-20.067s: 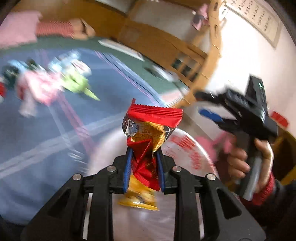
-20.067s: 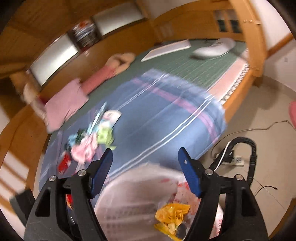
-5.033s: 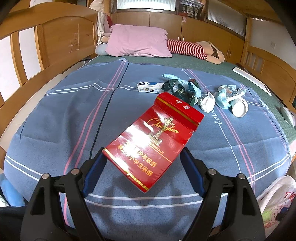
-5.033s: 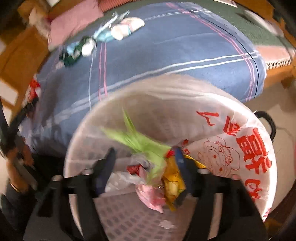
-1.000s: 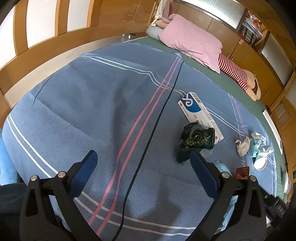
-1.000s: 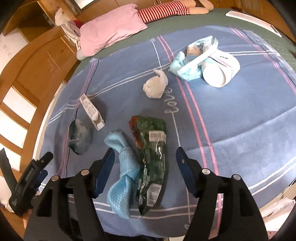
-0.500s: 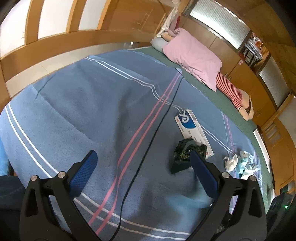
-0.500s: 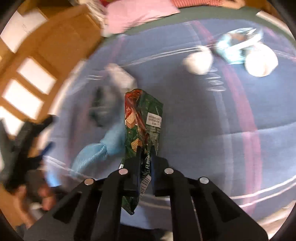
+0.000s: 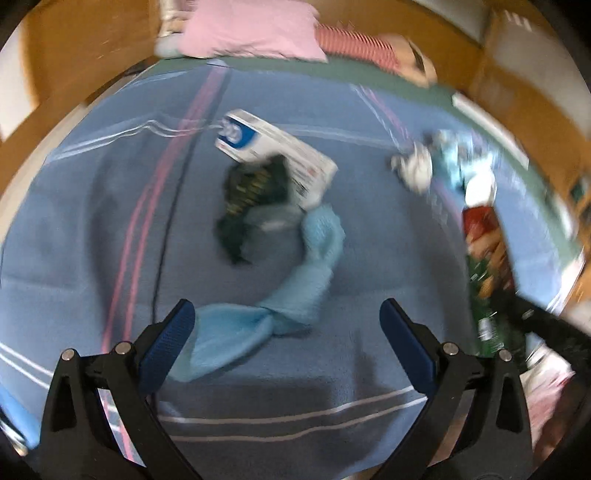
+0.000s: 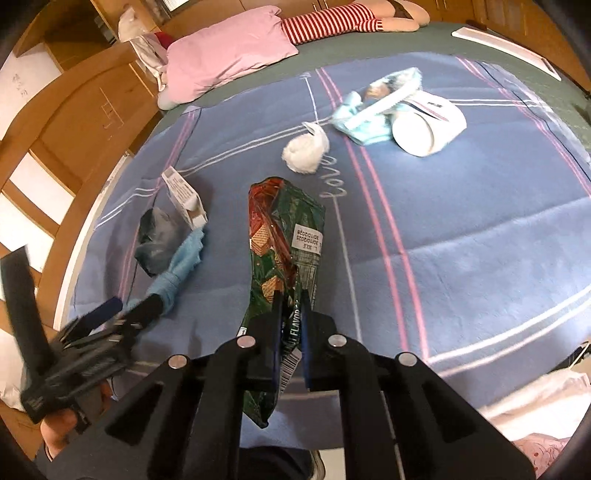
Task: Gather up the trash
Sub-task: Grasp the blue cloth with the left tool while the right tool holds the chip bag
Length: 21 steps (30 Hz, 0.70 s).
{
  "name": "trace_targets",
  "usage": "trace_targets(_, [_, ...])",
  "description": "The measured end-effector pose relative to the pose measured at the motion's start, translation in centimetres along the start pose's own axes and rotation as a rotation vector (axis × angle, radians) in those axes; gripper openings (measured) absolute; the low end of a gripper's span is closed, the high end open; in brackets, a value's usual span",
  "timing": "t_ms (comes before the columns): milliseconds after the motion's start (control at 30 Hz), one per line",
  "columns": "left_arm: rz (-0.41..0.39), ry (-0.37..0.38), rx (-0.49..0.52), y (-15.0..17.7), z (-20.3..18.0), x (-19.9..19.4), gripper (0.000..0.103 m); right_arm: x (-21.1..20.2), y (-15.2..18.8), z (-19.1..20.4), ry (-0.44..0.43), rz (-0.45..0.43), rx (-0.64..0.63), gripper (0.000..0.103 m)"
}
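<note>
My right gripper [image 10: 289,295] is shut on a long green snack wrapper [image 10: 286,236], lifted above the blue blanket [image 10: 461,236]; the same green snack wrapper [image 9: 487,273] shows blurred at the right of the left wrist view. My left gripper [image 9: 282,325] stands open just above a knotted light-blue cloth [image 9: 280,306], touching nothing. Behind the cloth lie a dark crumpled bag [image 9: 255,192] and a white-and-blue box [image 9: 273,151]. In the right wrist view the left gripper [image 10: 110,314] hovers over the light-blue cloth [image 10: 177,269].
Farther back on the blanket lie a white tissue ball [image 10: 306,151], a pale-blue wrapper [image 10: 373,110] and a tipped white paper cup [image 10: 428,129]. A pink pillow [image 10: 229,55] and a striped doll [image 10: 332,18] lie at the headboard. The white trash bag [image 10: 535,398] hangs off the bed's near right edge.
My right gripper shut on the green wrapper and lifted it off the blanket. My left gripper rolled and swung over to the light-blue cloth.
</note>
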<state>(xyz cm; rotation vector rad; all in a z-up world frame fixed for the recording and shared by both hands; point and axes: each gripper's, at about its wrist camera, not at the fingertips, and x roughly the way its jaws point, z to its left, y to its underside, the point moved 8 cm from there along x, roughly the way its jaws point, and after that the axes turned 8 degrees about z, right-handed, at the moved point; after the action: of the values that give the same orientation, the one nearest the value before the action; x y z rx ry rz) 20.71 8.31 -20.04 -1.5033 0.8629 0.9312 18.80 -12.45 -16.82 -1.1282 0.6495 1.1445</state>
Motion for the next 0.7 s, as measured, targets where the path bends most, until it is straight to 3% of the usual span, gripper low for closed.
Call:
trace_targets(100, [0.056,-0.011,0.015,0.5,-0.4,1.2,0.084,0.0,0.4,-0.2,0.011,0.004,0.004,0.010])
trace_targets(167, [0.098,-0.003,0.008,0.9,-0.2,2.0,0.062,0.0,0.6,-0.3,0.005,0.008,0.016,0.010])
trace_targets(233, [0.095,-0.018,0.004,1.0,0.2,1.9,0.053,0.1,0.9,-0.2,0.001,0.013,0.018,0.010])
trace_targets(267, [0.086,-0.002,-0.003,1.1,0.4,1.6,0.041,0.2,1.0,-0.1,0.003,0.015,0.013,0.010])
trace_targets(367, [0.066,0.045,-0.034,1.0,1.0,1.1,0.035,0.3,1.2,0.2,0.009,0.016,0.005,0.010])
trace_targets(700, [-0.046,0.118,-0.012,0.5,0.4,-2.0,0.034,1.0,1.2,1.0,0.019,0.023,-0.011,0.010])
